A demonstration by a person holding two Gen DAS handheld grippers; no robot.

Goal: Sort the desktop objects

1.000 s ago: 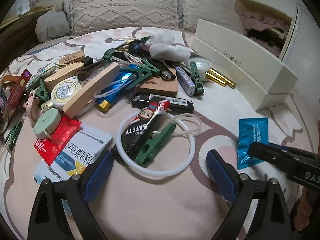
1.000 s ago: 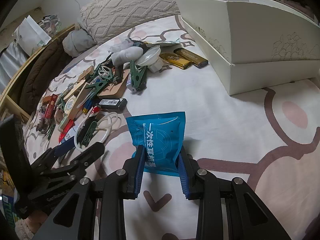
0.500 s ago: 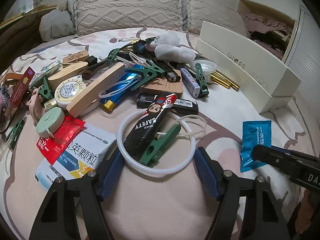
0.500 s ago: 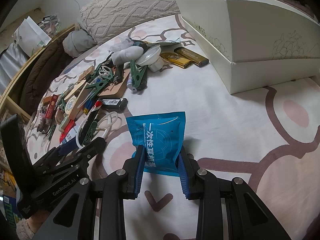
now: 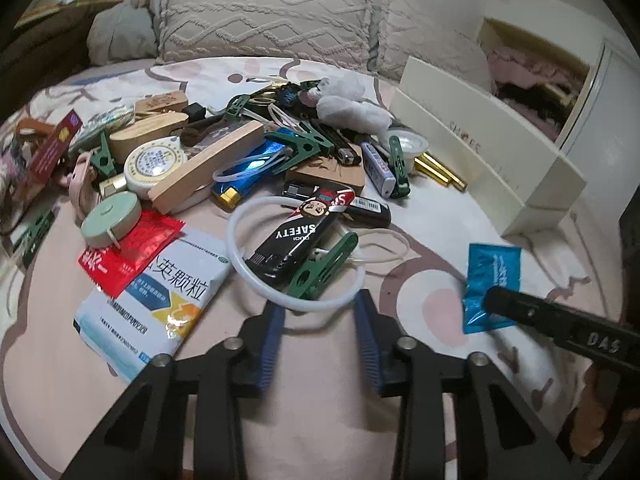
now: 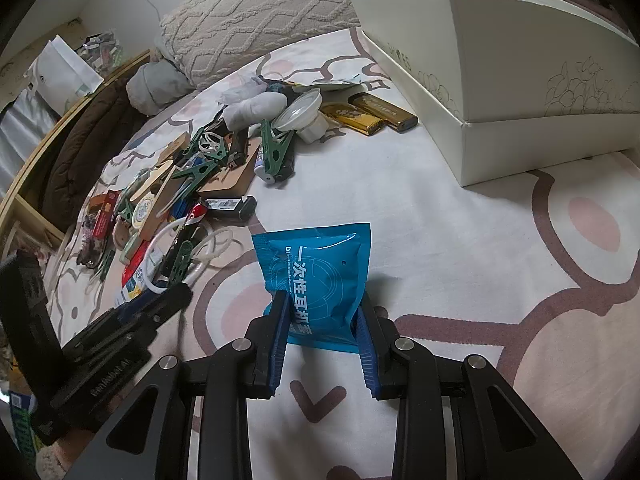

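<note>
The right gripper point(image 6: 322, 320) had its fingers pinching the near end of a blue packet point(image 6: 320, 276), which lay on the patterned bedspread point(image 6: 480, 260) with its long axis running away from the camera, toward about 12 o'clock, its sealed far edge pointing at the clutter and the white box point(image 6: 500, 80) at 1 o'clock. In the left wrist view the same blue packet point(image 5: 492, 280) sat at 3 o'clock, its lower corner covered by the dark body of the right gripper point(image 5: 560, 324), so the pinch itself could not be seen there. The left gripper point(image 5: 320, 312) had its fingers closing, spread either side of the near arc of a white ring point(image 5: 296, 256), the pads not visibly pressing on it. Across the ring lay a black tube point(image 5: 296, 240) printed SAFETY, its long axis slanting from 7 to 1 o'clock, and a green clip point(image 5: 324, 264) on much the same slant. At 9 o'clock lay a white sachet point(image 5: 160, 300), partly under a red sachet point(image 5: 128, 256). The heap beyond, at 11 to 12 o'clock, overlapped too tightly to sort out every piece. A hand point(image 5: 600, 412) at 4 o'clock was cut off by the frame edge.
</note>
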